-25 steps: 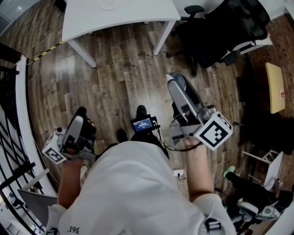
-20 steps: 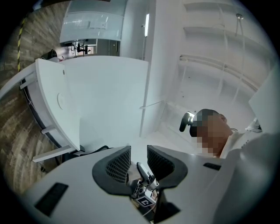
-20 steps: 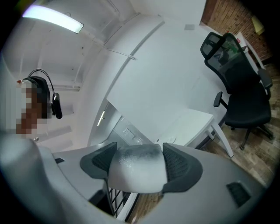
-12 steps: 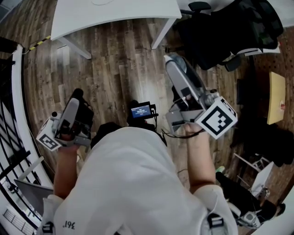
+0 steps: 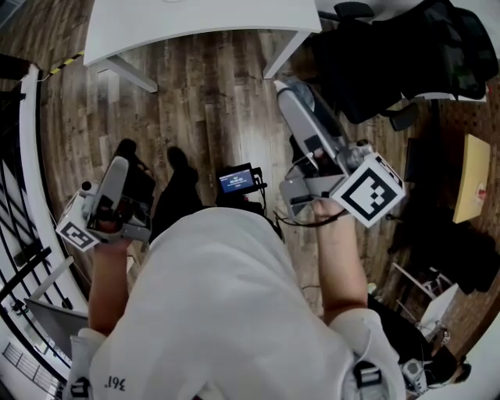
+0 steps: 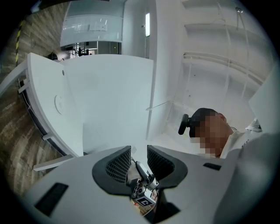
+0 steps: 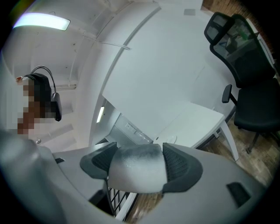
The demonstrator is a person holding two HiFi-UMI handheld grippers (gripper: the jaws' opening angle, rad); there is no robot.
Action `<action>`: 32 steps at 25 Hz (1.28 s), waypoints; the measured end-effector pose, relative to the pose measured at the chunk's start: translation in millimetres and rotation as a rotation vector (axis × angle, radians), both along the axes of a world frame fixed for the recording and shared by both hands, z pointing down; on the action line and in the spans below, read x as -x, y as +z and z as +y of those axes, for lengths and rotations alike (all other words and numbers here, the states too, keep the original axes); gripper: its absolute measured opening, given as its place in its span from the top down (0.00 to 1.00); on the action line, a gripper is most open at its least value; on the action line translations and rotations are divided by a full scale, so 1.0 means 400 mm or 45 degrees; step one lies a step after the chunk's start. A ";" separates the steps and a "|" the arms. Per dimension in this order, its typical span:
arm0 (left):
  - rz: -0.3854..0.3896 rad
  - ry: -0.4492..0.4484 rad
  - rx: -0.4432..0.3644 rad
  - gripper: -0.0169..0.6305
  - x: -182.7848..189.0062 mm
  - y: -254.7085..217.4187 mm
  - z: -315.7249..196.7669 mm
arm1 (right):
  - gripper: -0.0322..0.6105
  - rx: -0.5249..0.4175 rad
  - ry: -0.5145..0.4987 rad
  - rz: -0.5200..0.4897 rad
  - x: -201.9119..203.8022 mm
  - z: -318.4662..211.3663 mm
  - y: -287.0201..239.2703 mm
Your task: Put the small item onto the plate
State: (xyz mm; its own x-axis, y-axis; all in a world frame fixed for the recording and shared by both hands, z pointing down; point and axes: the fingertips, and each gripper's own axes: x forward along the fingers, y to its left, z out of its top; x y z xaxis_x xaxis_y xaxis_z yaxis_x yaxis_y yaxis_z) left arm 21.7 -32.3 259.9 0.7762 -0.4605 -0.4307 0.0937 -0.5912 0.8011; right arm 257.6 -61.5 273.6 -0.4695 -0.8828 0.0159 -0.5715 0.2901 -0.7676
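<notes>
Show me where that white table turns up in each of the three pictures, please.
Head view: the white table runs along the top edge.
Left gripper view: the table fills the left and middle, turned on its side.
Right gripper view: the table sits right of centre, just above the small item clamped between the jaws.
Shared landmark: the wooden floor under the table.

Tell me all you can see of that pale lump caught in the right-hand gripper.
The pale lump is whitish-grey and matte, with a rounded top shaded darker and speckled. What it is made of I cannot tell. It fills the gap of the right gripper, and a dark ribbed pad presses each side. Nothing else touches it. It is held in the air, with the white table farther off.
</notes>
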 end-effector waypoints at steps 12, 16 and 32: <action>-0.010 0.113 -0.007 0.80 0.183 -0.026 -0.308 | 0.45 0.018 0.094 0.048 0.186 -0.268 -0.033; -0.017 0.146 0.003 0.80 0.245 -0.018 -0.388 | 0.45 0.021 0.124 0.075 0.242 -0.343 -0.046; -0.077 0.214 0.043 0.80 0.383 0.032 -0.578 | 0.45 0.078 0.163 0.144 0.384 -0.537 -0.002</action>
